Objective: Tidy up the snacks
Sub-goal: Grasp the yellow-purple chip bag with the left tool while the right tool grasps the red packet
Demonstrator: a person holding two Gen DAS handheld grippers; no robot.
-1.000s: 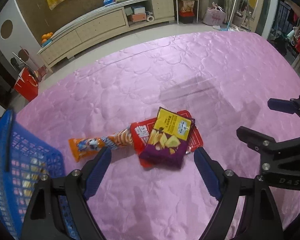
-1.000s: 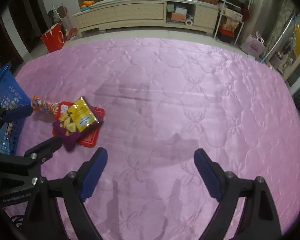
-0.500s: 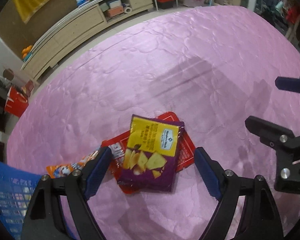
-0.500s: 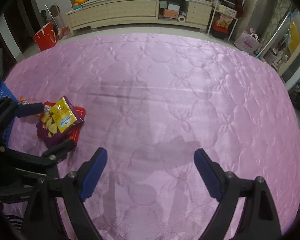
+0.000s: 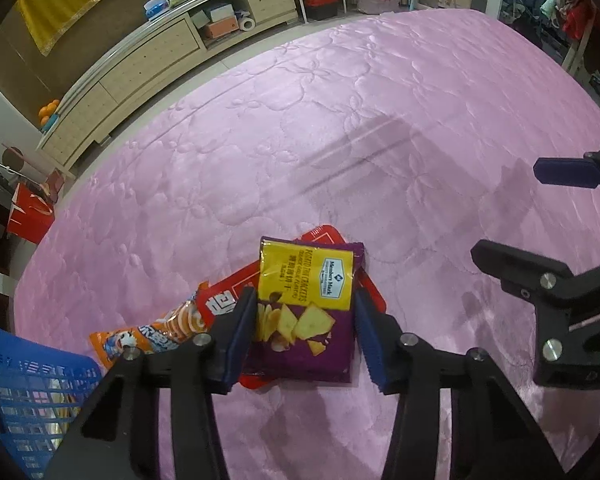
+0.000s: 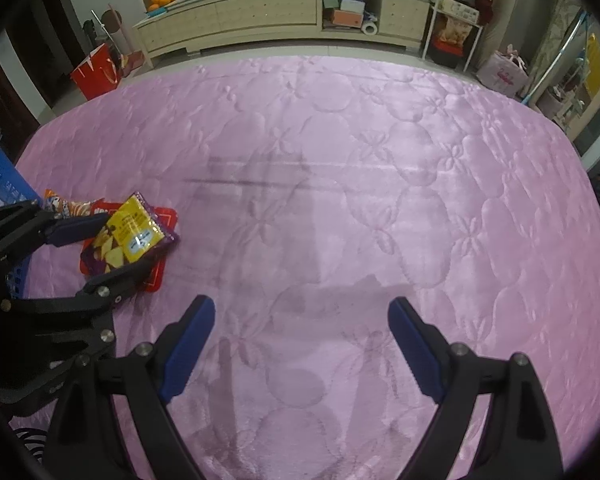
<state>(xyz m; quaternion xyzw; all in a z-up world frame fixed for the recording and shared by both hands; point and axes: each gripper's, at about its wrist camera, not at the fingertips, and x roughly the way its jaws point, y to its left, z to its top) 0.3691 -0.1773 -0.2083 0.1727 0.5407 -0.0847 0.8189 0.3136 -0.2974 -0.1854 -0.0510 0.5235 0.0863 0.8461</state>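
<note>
Left gripper point(image 5: 305, 322) jaws just closing around cracker bag point(image 5: 306, 308), right gripper point(image 6: 300, 346) wide, empty

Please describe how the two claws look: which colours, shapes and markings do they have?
Both are alike: the left claw and the right claw have matte black angular arms with triangular cut-outs, silver screw heads, and dark blue ribbed pads on the fingertips. Pale embossed lettering, too blurred to read, marks the body.
</note>
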